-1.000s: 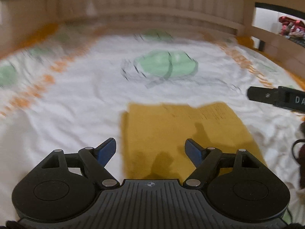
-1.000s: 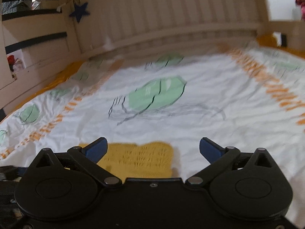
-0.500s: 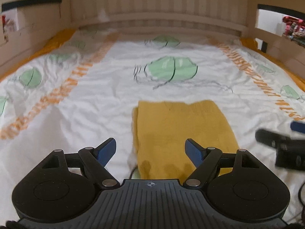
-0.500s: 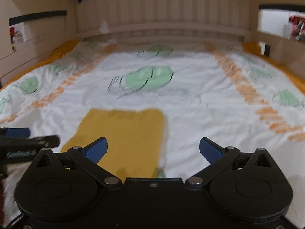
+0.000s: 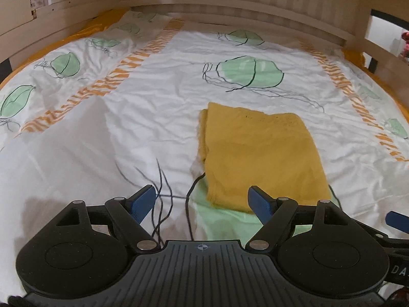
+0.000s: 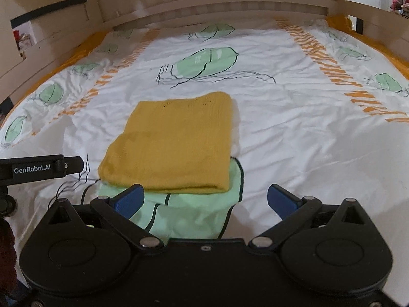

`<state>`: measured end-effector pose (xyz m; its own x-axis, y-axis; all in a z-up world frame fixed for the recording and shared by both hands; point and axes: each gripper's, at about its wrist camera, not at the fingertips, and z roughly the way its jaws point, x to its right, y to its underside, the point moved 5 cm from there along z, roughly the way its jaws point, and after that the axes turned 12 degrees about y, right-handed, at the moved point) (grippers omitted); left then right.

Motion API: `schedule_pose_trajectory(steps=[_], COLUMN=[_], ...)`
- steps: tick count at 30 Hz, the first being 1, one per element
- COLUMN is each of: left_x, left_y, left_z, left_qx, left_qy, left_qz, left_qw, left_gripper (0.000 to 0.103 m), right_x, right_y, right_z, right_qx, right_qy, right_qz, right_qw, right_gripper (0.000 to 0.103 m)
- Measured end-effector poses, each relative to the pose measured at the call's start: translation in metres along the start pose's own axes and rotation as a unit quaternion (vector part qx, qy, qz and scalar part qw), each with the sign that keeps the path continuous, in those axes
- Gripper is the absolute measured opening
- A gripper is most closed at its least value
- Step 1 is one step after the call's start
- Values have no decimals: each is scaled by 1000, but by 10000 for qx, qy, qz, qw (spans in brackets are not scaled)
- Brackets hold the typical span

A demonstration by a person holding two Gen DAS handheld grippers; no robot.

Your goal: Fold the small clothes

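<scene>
Yellow folded cloth partly hides bedsheet's green leaf print.

The folded mustard-yellow knitted cloth hides part of a green leaf print on the white bed sheet. The right picture edge cuts off the right hand-held gripper.

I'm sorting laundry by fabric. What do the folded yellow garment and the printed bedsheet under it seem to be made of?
The yellow garment looks like a soft matte knit, likely cotton or acrylic: fine ribbing and small eyelet holes show near its far edge. The bedsheet looks like thin, smooth woven cotton or a blend: sharp fine creases, flat printed leaves, slight sheen.
</scene>
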<state>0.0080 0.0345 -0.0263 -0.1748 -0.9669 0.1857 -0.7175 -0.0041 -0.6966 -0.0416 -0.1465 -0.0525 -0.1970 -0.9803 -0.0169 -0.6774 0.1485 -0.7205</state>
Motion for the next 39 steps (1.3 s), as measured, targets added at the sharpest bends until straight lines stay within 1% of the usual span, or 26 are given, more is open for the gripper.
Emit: schedule_pose_trajectory(steps=[7,22,39], left_x=[3,9,11], left_y=[8,14,13], left_z=[-1,2,4], left_qx=[-120,-302,-367], left_qy=[-2,-32,-48], left_qz=[15,109,151], left_qw=[9999,9995,9992], left_gripper=[78,78,78], right_x=[-8,-6,-3], right_y=[3,5,5], right_z=[-2,4,7], right_qx=[-19,-143,-238], right_qy=[-55,-72,-94], right_qz=[-37,81,171], right_qw=[10000,9998,9995], right_gripper=[102,102,102])
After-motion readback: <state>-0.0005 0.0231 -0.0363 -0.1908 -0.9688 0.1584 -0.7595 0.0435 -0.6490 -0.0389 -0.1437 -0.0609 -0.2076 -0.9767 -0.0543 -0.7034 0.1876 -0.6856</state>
